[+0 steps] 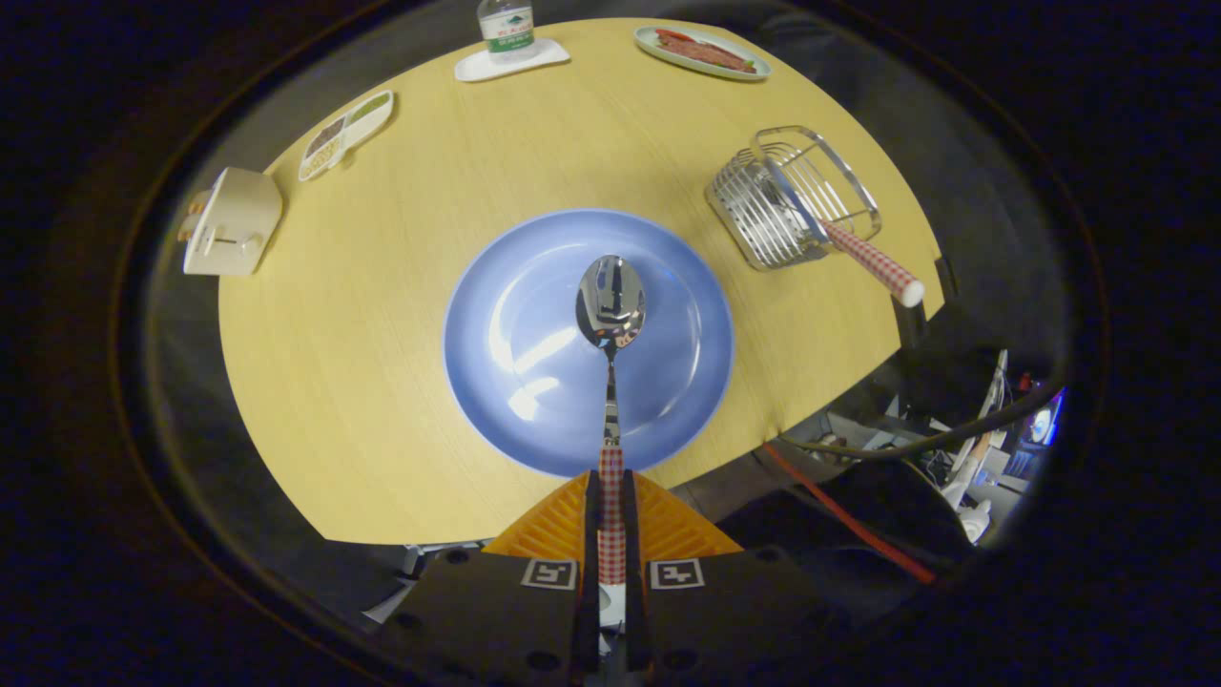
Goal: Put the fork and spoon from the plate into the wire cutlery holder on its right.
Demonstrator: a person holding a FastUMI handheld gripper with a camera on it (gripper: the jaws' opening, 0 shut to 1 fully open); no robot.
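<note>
1. One gripper [610, 515] sits at the bottom centre of the frame, its two fingers drawn narrow and pressing from both sides on the checked handle of one spoon [610, 310].
2. The spoon points straight ahead from the fingers — its shiny bowl hangs over the middle of one blue plate [496, 315], which has no other cutlery on it.
3. One wire cutlery holder [777, 205] stands in the upper right of the frame, well apart from the plate, on the round wooden table [362, 420].
4. One fork [873, 262] is already in the holder — its checked handle leans out over the rim toward the table's right edge.
5. Along the far side of the table: one bottle [506, 27] on a white coaster at top centre, one dish of food [703, 52] to its right, one divided snack tray [345, 134] at upper left.
6. One small white box-like object [232, 221] sits at the left edge of the table.
</note>
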